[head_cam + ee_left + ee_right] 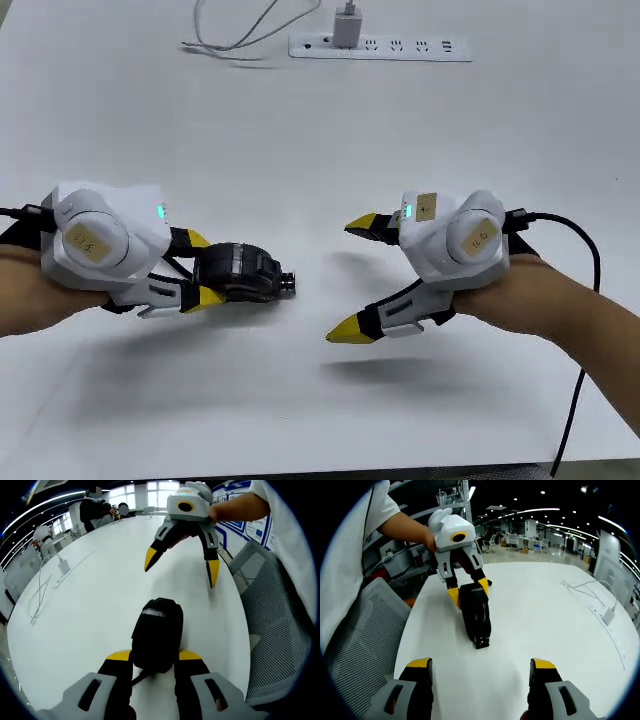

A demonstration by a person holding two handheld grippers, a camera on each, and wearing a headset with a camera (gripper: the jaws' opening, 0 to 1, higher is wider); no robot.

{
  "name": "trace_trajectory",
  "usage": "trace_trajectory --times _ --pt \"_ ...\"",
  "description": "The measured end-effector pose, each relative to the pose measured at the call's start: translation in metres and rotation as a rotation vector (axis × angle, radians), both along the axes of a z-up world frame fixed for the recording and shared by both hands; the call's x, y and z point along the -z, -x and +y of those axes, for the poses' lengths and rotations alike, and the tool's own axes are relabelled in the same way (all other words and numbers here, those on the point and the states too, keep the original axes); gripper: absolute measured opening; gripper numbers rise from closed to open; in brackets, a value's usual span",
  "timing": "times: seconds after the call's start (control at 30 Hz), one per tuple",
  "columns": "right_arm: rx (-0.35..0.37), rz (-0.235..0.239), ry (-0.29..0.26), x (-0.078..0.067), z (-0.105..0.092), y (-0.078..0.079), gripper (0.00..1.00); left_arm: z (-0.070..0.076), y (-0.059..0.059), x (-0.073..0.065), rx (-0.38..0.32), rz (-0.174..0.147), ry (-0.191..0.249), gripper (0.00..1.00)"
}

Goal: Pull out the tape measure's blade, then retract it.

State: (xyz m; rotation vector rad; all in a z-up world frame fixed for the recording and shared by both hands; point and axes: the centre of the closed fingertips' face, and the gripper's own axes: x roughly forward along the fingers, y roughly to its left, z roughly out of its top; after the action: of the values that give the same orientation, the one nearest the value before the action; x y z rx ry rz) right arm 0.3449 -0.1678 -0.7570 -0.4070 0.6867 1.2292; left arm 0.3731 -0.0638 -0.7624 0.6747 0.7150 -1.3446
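Tape measure of matt black plastic — smooth white table, faintly glossy

Tape measure: compact black case, left of centre in the lower half of the head view. Blade retracted; only the end hook protrudes, pointing toward frame right. The rear of the case is clamped between the jaws of the left gripper.

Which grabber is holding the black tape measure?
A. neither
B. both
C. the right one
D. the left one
D: the left gripper has its yellow fingers shut on the tape measure, while the right gripper is open and apart from it.
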Motion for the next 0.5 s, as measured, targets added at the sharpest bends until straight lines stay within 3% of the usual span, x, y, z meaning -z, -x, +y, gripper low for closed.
trace_trajectory --times 0.5 --pt "-0.014 0.011 -0.008 0.011 0.014 -0.004 0.75 0.001 -0.001 0.004 0.037 -0.029 -0.064 0.26"
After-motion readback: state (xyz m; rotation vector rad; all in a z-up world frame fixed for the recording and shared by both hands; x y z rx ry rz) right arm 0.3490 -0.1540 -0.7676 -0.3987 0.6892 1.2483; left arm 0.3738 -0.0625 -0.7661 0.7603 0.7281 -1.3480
